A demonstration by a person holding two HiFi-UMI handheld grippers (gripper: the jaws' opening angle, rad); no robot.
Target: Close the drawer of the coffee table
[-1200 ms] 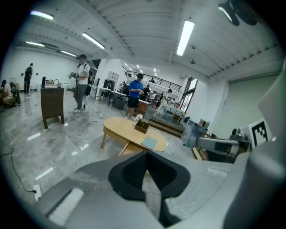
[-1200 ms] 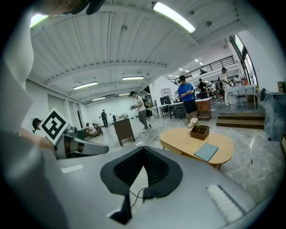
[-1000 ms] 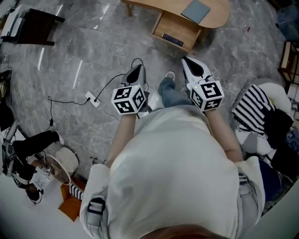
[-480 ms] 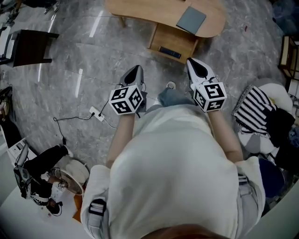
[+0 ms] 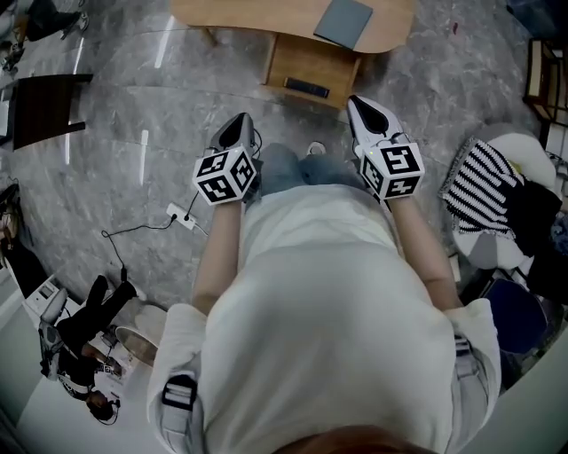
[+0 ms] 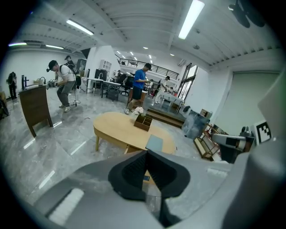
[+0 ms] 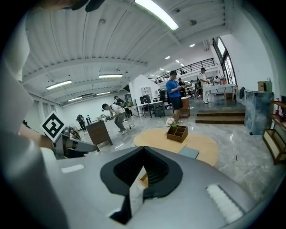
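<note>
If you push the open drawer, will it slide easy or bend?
The drawer looks like rigid wood, so it probably won't bend. It looks nearly bare, so it likely pushes lightly. The coffee table stands on a glossy floor, so it might scoot.

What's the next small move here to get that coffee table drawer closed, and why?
Probably step closer and bring the right gripper to the drawer front: it stands pulled out under the coffee table, and both that and the left gripper are short of it, jaws shut, empty.
</note>
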